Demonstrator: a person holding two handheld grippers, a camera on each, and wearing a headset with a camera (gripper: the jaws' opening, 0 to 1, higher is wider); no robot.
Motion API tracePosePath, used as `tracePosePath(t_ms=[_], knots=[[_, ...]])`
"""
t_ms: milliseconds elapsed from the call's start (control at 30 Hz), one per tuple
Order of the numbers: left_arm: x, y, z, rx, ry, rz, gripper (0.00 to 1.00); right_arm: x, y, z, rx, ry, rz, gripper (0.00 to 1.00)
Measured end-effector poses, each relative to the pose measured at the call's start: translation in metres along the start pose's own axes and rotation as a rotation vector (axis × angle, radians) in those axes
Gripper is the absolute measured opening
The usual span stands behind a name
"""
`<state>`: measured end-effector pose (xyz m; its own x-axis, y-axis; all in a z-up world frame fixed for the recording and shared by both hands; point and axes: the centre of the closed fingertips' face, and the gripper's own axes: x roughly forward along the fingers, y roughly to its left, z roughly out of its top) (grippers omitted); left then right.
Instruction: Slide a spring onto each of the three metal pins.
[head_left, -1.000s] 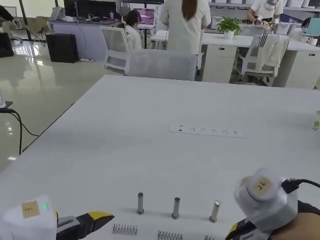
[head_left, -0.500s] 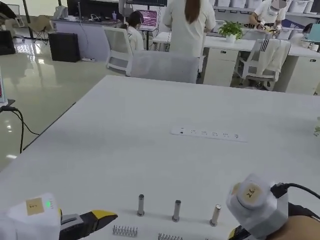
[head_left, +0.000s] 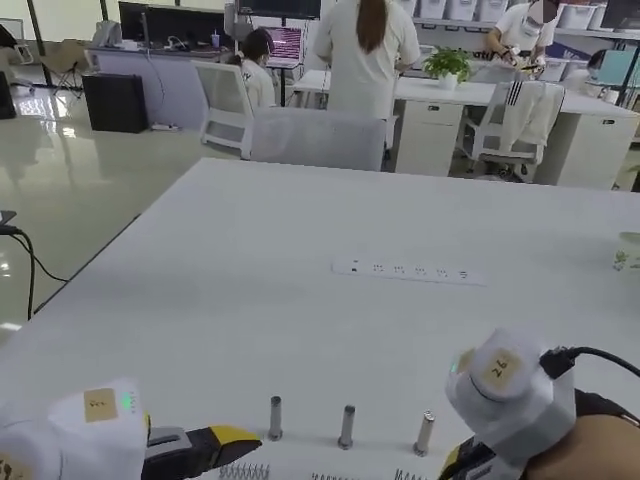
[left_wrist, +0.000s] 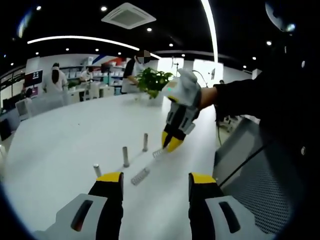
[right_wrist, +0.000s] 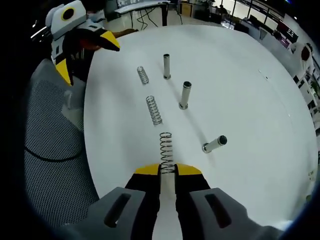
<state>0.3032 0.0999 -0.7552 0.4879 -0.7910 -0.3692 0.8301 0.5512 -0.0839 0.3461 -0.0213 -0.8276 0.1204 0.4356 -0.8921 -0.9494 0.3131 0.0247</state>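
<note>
While the right tongs (right_wrist: 167, 169) pinch the nearest spring (right_wrist: 166, 147) by its end, the left tongs (left_wrist: 156, 176) have crept closer.
Spread and empty, they sit at eight o'clock of the left pin (head_left: 274, 418); all pins (right_wrist: 185, 95) are bare, so threading has yet to start, and the other springs (right_wrist: 154, 110) lie loose on the worktop (head_left: 300, 270), uncontained.

We list the surface (head_left: 300, 300), plain white. Pins (head_left: 346, 426), dull silver-grey. Springs (right_wrist: 154, 110) beside the pins, darker grey wire. Left tool (left_wrist: 156, 177) and right tool (right_wrist: 167, 170), yellow tips on black, pale grey bodies. Power strip (head_left: 408, 271) beyond the pins, white.
</note>
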Motion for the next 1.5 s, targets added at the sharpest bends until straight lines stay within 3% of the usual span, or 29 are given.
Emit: tracePosePath(t_ms=[233, 467, 733, 967, 1133, 1500], knots=[[0.014, -0.001, 0.000, 0.016, 0.017, -0.041, 0.42, -0.008, 0.019, 0.023, -0.056, -0.044, 0.049, 0.07], [0.025, -0.008, -0.004, 0.069, 0.068, -0.095, 0.32, -0.012, 0.027, 0.033, -0.113, -0.042, 0.084, 0.07], [0.036, -0.015, 0.000, 0.122, 0.082, -0.133, 0.25, -0.022, 0.044, 0.051, -0.186, -0.042, 0.141, 0.07], [0.040, -0.022, 0.000, 0.184, 0.087, -0.155, 0.19, -0.021, 0.059, 0.057, -0.246, -0.009, 0.176, 0.07], [0.041, -0.026, 0.001, 0.222, 0.086, -0.169, 0.14, -0.022, 0.062, 0.061, -0.270, 0.010, 0.184, 0.07], [0.045, -0.029, -0.006, 0.321, 0.125, -0.176, 0.04, -0.024, 0.070, 0.059, -0.237, 0.035, 0.209, 0.07]])
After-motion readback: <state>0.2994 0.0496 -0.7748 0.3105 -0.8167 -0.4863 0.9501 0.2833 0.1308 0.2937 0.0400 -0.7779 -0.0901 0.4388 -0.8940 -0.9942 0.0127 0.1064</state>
